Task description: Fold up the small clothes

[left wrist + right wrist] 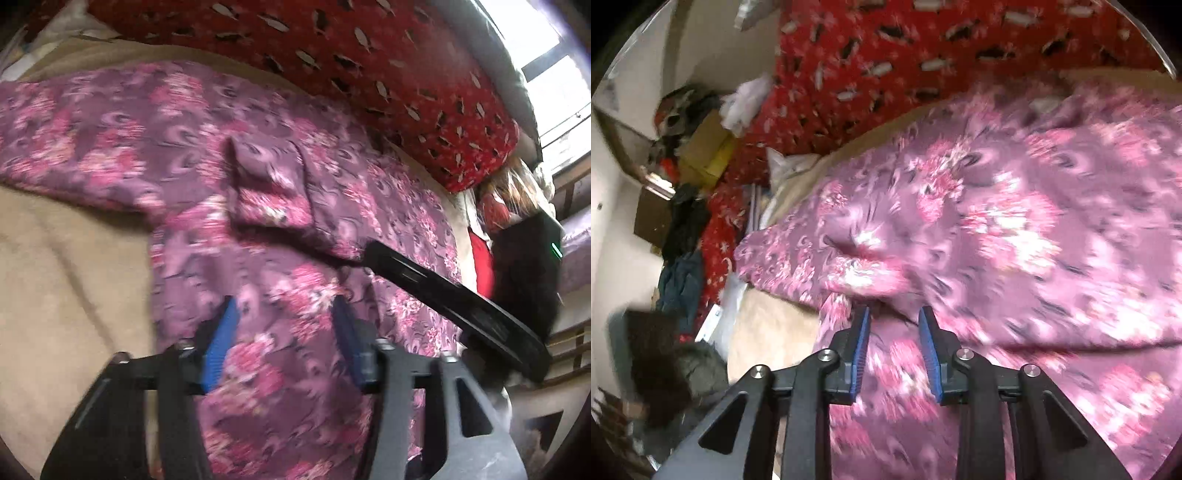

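Observation:
A purple garment with pink flowers [258, 155] lies spread on a beige bed cover [66, 266]. One sleeve is folded across its body, and the cuff [266, 184] rests on top. My left gripper [284, 306] hovers over the lower part of the garment, its blue pads apart with only flat cloth seen between them. In the left wrist view, a black finger of my right gripper [443, 291] reaches in from the right, its tip at the folded sleeve's edge. In the right wrist view, my right gripper [894, 314] stands open just before a bunched fold [864, 258] of the same garment [1034, 221].
A red quilt with a fish pattern [369, 62] is piled along the far side of the bed. A bright window [554, 74] is at the right. Cardboard boxes [705, 151] and dark clothes [683, 229] crowd the bed's end. A dark furry thing [665, 362] lies near.

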The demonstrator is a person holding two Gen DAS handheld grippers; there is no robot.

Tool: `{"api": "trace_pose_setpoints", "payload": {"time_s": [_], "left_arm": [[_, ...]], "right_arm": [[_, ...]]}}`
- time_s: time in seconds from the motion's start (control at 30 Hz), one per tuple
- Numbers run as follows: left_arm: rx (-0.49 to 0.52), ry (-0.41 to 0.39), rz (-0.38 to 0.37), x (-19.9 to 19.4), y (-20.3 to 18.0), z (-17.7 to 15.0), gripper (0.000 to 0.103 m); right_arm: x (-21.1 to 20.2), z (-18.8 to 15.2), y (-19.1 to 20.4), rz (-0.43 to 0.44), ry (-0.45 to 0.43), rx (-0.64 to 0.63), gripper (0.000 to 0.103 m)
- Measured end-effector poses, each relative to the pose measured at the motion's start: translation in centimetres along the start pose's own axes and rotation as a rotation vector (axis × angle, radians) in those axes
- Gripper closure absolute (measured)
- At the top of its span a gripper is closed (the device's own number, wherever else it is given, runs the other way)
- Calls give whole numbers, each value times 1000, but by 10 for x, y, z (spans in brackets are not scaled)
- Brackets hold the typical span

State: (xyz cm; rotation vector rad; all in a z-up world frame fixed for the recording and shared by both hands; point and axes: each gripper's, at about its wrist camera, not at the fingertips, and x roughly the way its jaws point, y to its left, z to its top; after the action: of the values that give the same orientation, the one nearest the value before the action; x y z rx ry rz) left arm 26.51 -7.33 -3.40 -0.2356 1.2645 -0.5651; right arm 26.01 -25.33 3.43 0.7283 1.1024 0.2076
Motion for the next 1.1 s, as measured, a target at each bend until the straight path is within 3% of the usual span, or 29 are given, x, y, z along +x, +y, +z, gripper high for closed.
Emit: {"api": "trace_pose_setpoints", "payload": {"time_s": [0.07,0.13,0.23,0.27,0.3,0.33,0.43,0.53,0.57,0.6,0.63,0.73,0.8,0.87,0.93,1.0,1.1], "left_arm": [[3,20,24,19,-7,8,43],[-45,50,42,38,-6,20,43],[-138,5,33,44,-2,36,45],[-181,-22,23,42,-2,45,56],[-197,-30,16,41,-2,51,94],[-197,-26,15,41,-3,55,100],[-181,-102,32,22,-14,63,100],[-147,-119,68,16,-22,63,100],[-135,-117,86,15,-23,61,100],[-133,-118,95,15,-21,61,100],[-133,-125,101,15,-20,60,100],[-145,-110,168,24,-5,55,100],[-174,-42,180,37,10,50,99],[-182,-36,146,35,16,45,99],[-160,-38,104,18,17,40,99],[-173,-106,34,-9,18,35,99],[-140,-158,33,-21,5,42,98]], "right_arm": [[-33,-5,-18,-45,-62,-2,58],[-60,-5,-39,-94,-108,14,58],[-106,-4,-85,-177,-194,83,58],[-124,-5,-107,-200,-231,126,58],[-135,-4,-123,-215,-258,165,58],[-150,-3,-146,-238,-293,222,58],[-162,4,-191,-275,-340,333,56],[-134,15,-211,-251,-249,377,57],[-120,18,-214,-224,-198,377,70],[-117,21,-212,-191,-196,357,97],[-120,24,-202,-147,-224,315,96],[-141,19,-180,-124,-364,208,96],[-136,16,-184,-218,-348,182,96],[-114,12,-202,-337,-200,209,93],[-125,8,-203,-302,-235,236,90],[-149,9,-191,-310,-319,218,89],[-155,16,-167,-284,-361,155,85]]}}
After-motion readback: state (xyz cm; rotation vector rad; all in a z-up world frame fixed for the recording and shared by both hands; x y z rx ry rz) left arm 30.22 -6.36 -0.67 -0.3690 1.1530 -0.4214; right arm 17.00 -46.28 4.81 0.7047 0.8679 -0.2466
